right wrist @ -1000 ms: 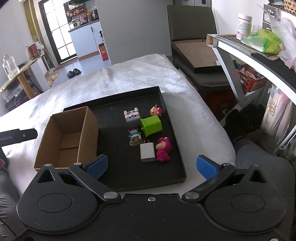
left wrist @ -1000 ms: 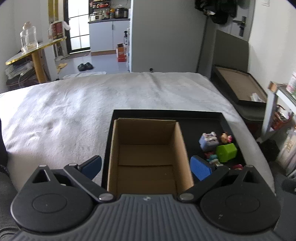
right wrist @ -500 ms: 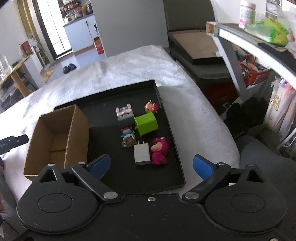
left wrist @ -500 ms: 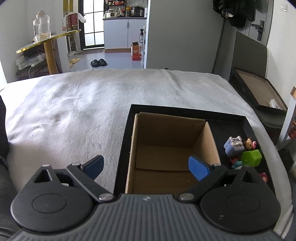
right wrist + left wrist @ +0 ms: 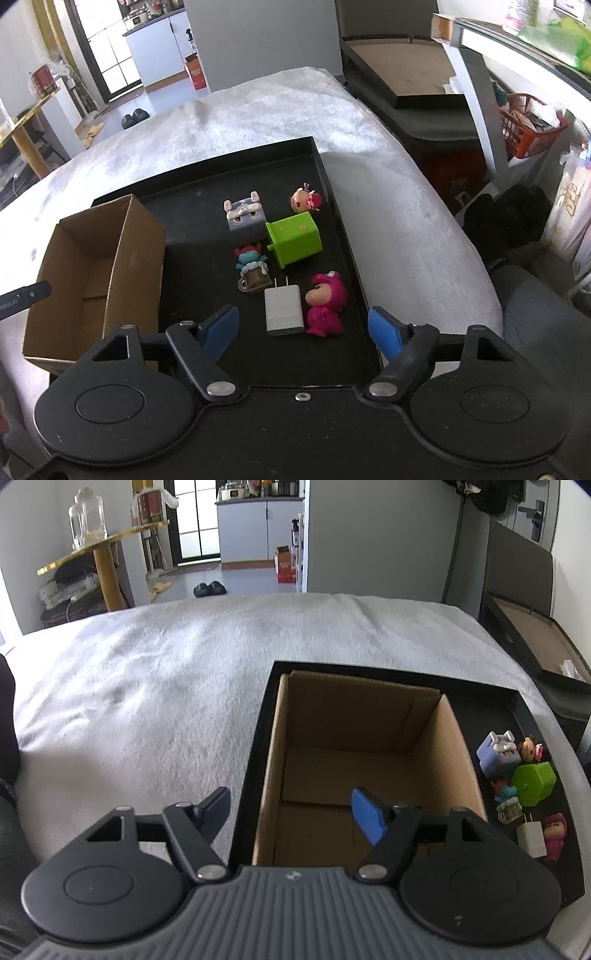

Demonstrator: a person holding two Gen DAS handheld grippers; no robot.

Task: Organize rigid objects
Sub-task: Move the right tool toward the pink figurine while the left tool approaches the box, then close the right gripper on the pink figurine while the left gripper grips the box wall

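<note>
Both grippers over the black tray (image 5: 343, 236), fingers apart, nothing gripped.

Left gripper (image 5: 291, 808) straddles the cardboard box's (image 5: 458, 753) left wall; jaws just closing. Right gripper (image 5: 303, 325), jaws likewise closing, frames the white charger (image 5: 283, 309) and pink figure (image 5: 325, 304), right of the box.

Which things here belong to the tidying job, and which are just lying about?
Job:
- cardboard box
- black tray
- white charger
- green cube
- grey block toy
- pink figure
- mug figure
- small doll
- left gripper and right gripper, both open, nothing held

Lying about:
- slippers
- red basket
- glass jars
</note>
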